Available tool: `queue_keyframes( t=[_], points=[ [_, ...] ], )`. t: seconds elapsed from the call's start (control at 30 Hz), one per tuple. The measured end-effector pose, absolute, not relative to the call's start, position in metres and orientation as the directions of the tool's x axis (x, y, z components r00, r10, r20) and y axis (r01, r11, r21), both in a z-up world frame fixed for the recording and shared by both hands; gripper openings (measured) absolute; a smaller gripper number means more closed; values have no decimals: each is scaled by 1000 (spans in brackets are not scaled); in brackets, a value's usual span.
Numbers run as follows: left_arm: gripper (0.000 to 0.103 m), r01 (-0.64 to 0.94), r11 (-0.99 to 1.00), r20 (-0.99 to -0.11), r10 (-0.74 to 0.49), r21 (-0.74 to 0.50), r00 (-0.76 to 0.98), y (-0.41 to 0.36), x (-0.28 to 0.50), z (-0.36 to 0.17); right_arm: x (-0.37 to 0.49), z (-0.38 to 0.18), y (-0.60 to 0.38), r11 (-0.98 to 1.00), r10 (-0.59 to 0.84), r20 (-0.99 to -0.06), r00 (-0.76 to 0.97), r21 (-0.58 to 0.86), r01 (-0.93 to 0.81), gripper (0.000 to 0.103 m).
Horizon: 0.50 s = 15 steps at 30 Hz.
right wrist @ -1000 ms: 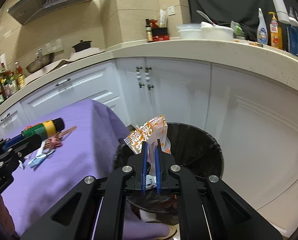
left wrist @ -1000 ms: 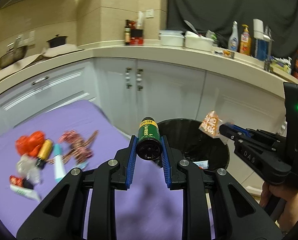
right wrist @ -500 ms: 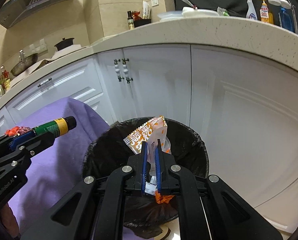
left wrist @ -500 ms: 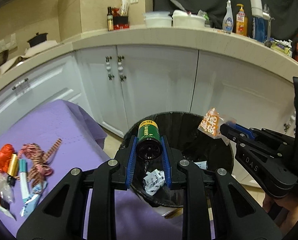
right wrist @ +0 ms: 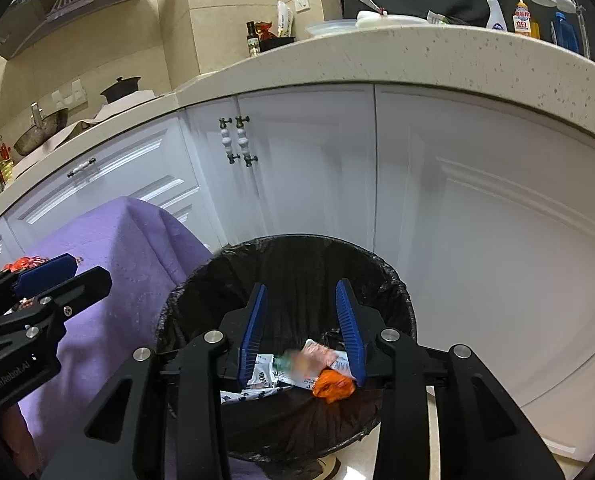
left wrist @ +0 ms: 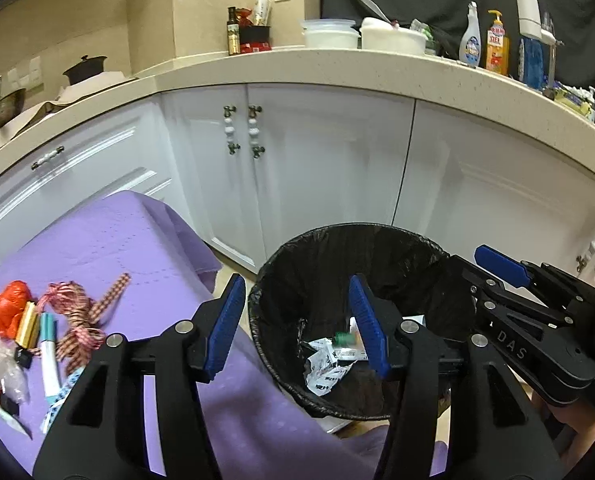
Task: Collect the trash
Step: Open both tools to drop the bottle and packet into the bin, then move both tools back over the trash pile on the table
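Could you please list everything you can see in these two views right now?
Trash bin: one, black-lined, on the floor by the cabinets.
Trash in bin: several, white, green, orange.
Tablecloth: one, purple, left.
Table litter: small pile, red, gold, teal, at left on cloth.
Cabinets: white, behind.
Countertop: beige, with bottles and containers.
Left gripper: black, blue pads, opening, empty.
Right gripper: same, opening, empty, over the bin.

Green bottle [right wrist: 293, 362] in bin [right wrist: 201, 284] blurred, label unreadable from your right wrist view. Your right gripper [left wrist: 497, 266] cut off at frame edge. Trash pile [left wrist: 21, 332] on bench [left wrist: 109, 240] partly cropped, small items indistinct.
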State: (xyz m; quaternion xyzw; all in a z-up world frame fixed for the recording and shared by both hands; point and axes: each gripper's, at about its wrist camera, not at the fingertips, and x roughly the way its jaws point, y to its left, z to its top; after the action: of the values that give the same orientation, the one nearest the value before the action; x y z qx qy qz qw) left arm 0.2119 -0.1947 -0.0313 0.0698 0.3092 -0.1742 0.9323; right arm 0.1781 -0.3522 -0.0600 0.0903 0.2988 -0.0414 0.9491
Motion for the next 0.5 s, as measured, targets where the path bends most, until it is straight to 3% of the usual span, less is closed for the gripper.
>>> queue_keyframes(
  t=[0.5],
  points=[
    [59,169,986,-572,-137,3,809,-80,165,-2,166,-29,-262,986,127,-539,833,157,-49,44]
  ],
)
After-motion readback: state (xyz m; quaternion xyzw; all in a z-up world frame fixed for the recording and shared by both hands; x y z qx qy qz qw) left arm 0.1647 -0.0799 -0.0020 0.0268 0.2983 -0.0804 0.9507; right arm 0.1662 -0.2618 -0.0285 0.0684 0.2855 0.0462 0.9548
